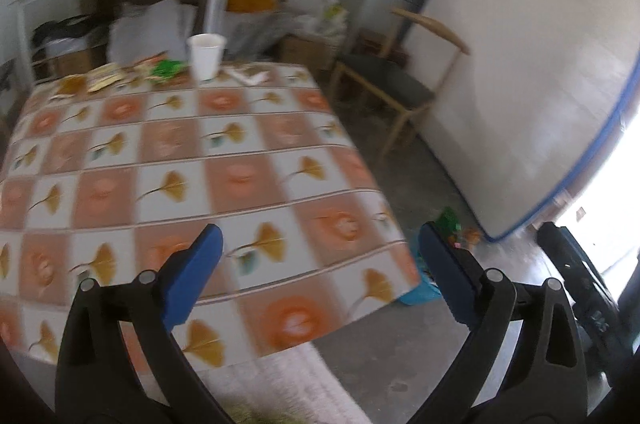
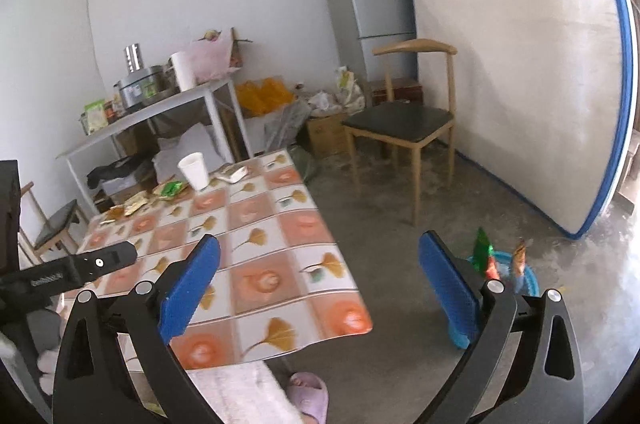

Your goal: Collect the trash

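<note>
The right wrist view alone shows the blue basin (image 2: 528, 284) on the floor right of the bench (image 2: 256, 264), w/ two wrappers standing in it: a green one (image 2: 482, 250) and an orange one (image 2: 519, 256). A pink slipper (image 2: 310, 394) is also seen only there, under the bench's near edge, plus a second stool-like seat (image 2: 60, 224) at far left. In the left wrist view the basin is mostly hidden behind the bench corner; only green and orange scraps (image 1: 452, 224) are made out, blurred.

The left gripper (image 1: 320, 252) is held w/ jaws wide apart, nothing between them; same for the right gripper (image 2: 320, 264). Both are held above the bench's near edge.

The near and middle parts of the bench are bare cloth. Trash is gathered along the far edge: one white paper cup (image 2: 194, 169), upright, a green wrapper (image 2: 172, 188) just left of it, approx. three yellowish wrappers (image 2: 132, 205) further left, and one white packet (image 2: 233, 175) to the cup's right. Open floor lies between the bench's right edge and one wooden chair (image 2: 404, 123); a mattress (image 2: 520, 63) leans against the wall beyond.
</note>
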Demonstrator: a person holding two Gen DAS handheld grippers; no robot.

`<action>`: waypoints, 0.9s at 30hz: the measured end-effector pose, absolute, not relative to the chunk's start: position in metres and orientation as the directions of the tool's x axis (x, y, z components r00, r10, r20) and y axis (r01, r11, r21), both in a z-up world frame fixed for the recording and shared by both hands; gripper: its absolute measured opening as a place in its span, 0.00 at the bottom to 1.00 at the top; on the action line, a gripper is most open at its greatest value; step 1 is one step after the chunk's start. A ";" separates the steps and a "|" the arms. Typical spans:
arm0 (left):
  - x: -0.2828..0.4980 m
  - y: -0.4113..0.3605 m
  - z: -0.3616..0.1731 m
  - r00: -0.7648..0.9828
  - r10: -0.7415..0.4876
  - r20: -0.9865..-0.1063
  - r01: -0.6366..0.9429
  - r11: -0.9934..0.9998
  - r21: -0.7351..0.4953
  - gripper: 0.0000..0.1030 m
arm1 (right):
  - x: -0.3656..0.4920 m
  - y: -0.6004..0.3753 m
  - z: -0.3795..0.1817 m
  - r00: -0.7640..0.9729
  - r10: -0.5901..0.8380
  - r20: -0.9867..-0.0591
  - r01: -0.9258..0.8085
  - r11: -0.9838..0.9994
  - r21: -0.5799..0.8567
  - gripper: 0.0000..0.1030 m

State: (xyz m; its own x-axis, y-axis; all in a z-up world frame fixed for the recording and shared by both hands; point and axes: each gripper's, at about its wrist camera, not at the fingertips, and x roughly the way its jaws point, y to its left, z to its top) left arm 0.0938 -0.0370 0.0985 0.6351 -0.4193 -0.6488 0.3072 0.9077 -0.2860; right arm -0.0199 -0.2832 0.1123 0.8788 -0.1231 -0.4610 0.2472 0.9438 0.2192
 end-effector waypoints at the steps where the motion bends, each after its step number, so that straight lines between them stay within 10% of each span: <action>1: 0.093 -0.030 0.098 0.642 -0.405 -0.651 0.288 0.914 -0.285 0.92 | -0.019 -0.279 0.112 0.876 -0.125 -0.466 0.248 0.945 0.212 0.94; 27: 0.075 -0.025 0.103 0.769 -0.196 -0.608 0.139 0.980 -0.140 0.92 | -0.015 -0.262 0.101 0.844 -0.174 -0.507 0.223 0.974 0.037 0.94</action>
State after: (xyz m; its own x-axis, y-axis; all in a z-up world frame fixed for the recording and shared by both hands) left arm 0.0746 -0.0251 0.1029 0.7694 -0.1956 -0.6080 0.1390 0.9804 -0.1395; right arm -0.0150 -0.2619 0.1014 0.8441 -0.1742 -0.5071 0.2229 0.9742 0.0365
